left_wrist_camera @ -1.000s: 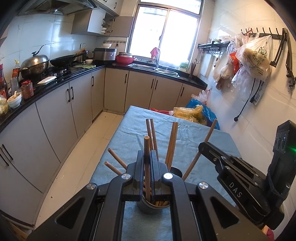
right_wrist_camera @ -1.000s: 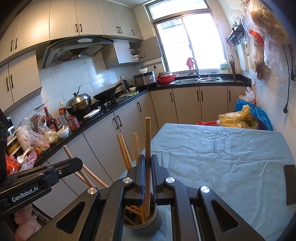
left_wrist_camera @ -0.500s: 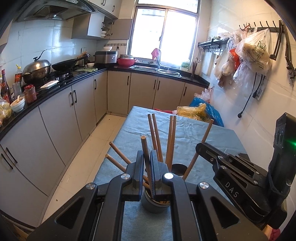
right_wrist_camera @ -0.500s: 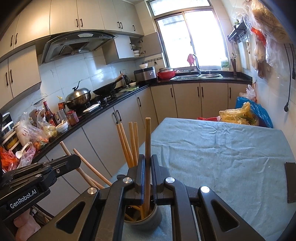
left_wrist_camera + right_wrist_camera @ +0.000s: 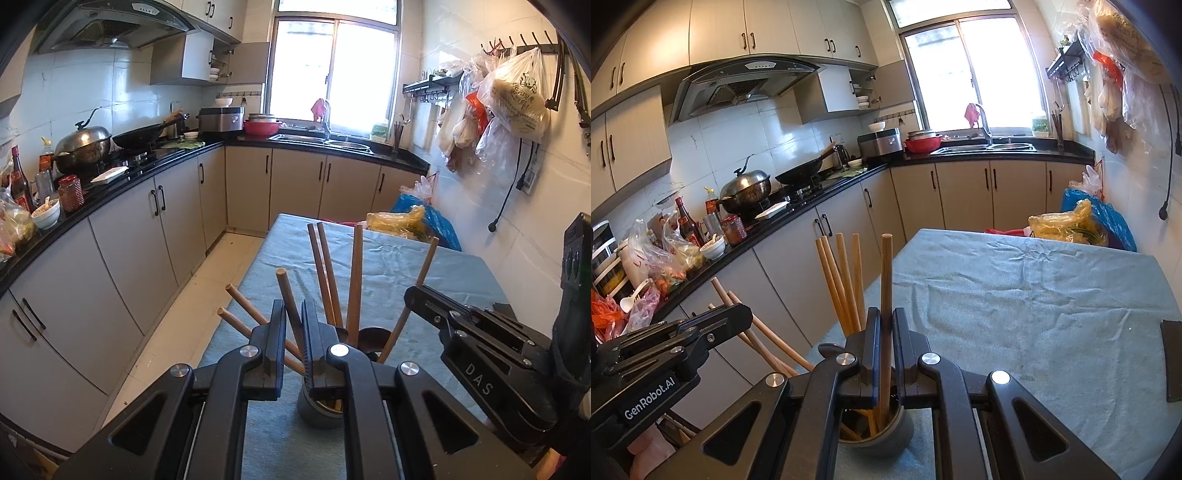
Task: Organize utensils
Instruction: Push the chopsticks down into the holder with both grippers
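Note:
A grey utensil cup (image 5: 320,410) stands on the blue-clothed table (image 5: 388,266) and holds several wooden chopsticks (image 5: 354,280). My left gripper (image 5: 293,310) is just above the cup, its jaws a little apart around a leaning chopstick (image 5: 290,306) whose lower end is in the cup. My right gripper (image 5: 885,319) is shut on an upright chopstick (image 5: 885,295) that stands in the same cup (image 5: 882,432). Each gripper shows in the other's view: the right one (image 5: 480,350) and the left one (image 5: 665,343).
Kitchen counter with cabinets (image 5: 122,236) runs along the left, with pots and bottles. Plastic bags (image 5: 413,221) lie at the table's far end. A dark flat object (image 5: 1172,358) lies at the table's right edge. Hanging bags (image 5: 509,103) line the right wall.
My left gripper's jaws have parted slightly and its chopstick has tipped to the left, sinking lower in the cup. Both grippers have risen a little. The right grip holds.

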`<control>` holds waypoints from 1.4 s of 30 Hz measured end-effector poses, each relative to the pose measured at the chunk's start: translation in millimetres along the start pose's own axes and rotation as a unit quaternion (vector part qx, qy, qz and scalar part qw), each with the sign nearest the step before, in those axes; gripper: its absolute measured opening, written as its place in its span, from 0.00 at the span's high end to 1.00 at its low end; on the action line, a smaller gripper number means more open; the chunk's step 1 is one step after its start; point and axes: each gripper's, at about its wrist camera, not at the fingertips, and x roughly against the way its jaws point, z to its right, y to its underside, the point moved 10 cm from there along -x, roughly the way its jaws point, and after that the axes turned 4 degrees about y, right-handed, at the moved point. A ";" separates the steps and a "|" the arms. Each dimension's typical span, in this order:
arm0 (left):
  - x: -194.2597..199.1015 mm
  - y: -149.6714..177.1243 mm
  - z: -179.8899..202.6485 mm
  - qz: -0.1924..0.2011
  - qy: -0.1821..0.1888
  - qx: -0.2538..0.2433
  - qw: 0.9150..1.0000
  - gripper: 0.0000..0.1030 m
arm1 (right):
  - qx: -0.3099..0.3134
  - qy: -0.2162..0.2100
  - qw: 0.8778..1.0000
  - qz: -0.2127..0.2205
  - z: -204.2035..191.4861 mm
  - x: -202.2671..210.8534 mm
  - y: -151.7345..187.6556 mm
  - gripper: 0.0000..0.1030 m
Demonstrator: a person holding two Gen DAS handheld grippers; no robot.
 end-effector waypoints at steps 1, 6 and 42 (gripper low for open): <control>-0.3 0.3 -0.3 0.000 0.000 0.000 1.000 0.92 | 0.000 -0.001 1.000 -0.001 0.4 -0.1 0.1 0.93; -0.5 1.3 -2.1 0.000 -0.003 -0.001 1.000 0.91 | 0.001 -0.001 1.000 -0.002 0.8 -0.7 1.1 0.93; -1.6 5.2 -12.9 -0.002 -0.003 0.004 1.000 0.91 | 0.003 -0.004 1.000 -0.008 0.5 -4.6 6.5 0.92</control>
